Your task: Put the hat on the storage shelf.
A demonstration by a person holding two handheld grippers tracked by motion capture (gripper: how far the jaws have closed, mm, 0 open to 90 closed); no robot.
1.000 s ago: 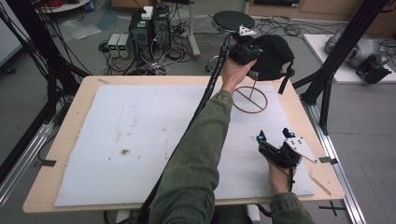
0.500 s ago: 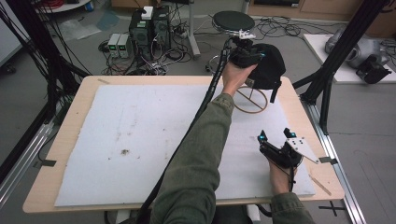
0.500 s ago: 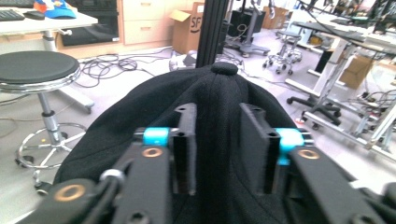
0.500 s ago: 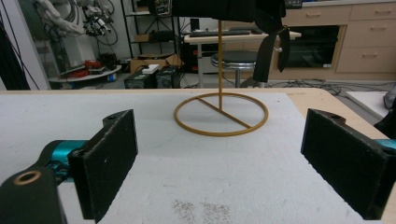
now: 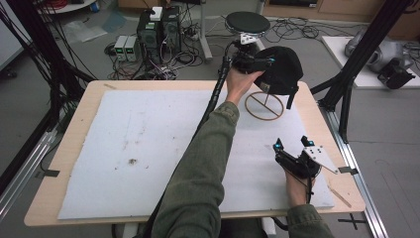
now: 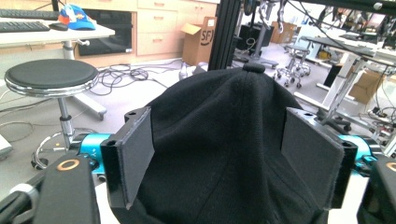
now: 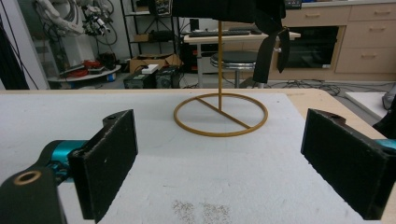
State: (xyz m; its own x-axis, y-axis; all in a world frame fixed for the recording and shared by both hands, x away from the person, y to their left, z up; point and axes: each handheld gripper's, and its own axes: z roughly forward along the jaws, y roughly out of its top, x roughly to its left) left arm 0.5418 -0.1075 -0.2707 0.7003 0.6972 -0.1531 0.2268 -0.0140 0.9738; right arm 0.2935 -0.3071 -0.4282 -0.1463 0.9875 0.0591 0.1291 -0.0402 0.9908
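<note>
- Gripping a black cap (image 5: pixel 280 69) from both sides, left gripper (image 5: pixel 255 60) holds it over the gold wire stand (image 5: pixel 264 105); pads press the crown.
- Right gripper (image 5: pixel 292 145) rests low on the white mat (image 5: pixel 148 144), jaws wide, nothing between them.
- Stand sits straight ahead of the right gripper, well apart.

Your high view looked down over the table (image 5: pixel 89 148). Your left gripper view sat close against the black cap (image 6: pixel 224 140); your right gripper view faced it low across the table, sharing the gold stand (image 7: pixel 220 114).
</note>
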